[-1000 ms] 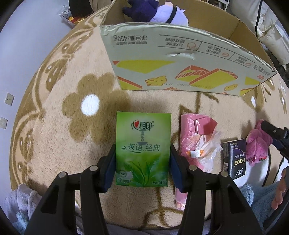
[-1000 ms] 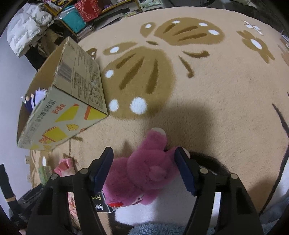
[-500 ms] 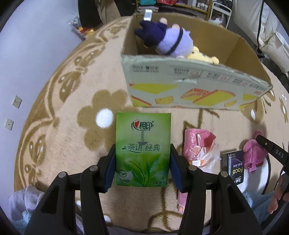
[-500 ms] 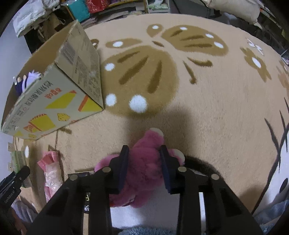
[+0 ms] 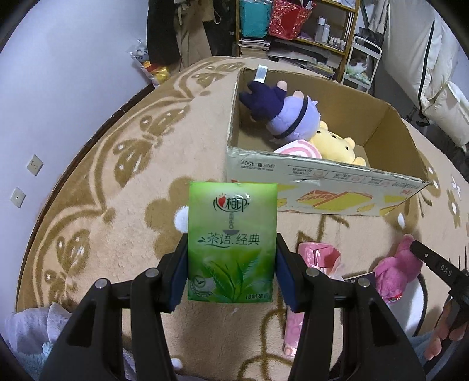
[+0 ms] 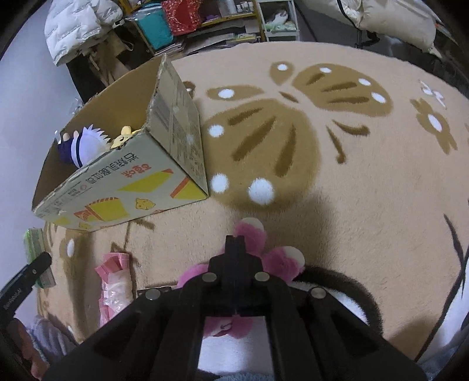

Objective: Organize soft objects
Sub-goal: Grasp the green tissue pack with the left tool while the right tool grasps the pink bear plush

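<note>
Fingers of the left gripper press on both sides of a green tissue pack, which stands upright between the blue pads with its printed face toward the camera and hangs clear above the beige rug. Just right of that gripper, on the rug, lies a pink crinkled packet, with a dark packet partly hidden beside it. Farther right the right gripper has its jaws brought fully together, pinched into the fur of a pink plush toy; the jaws have just been closing, and the plush bulges out on either side of them. From the right wrist view the toy sits at the edge of a white, dark-rimmed patch of the rug, and the pink packet lies to its left, with the tip of the other gripper and the green pack at the far left edge. Beyond all of these stands an open cardboard box, its near wall printed with yellow and orange shapes. Inside it lie a plush doll in purple and navy, a yellow plush bear against it, and a pink-and-white striped soft thing by the near wall. Behind the rug, cluttered shelves and bags line the wall.
</note>
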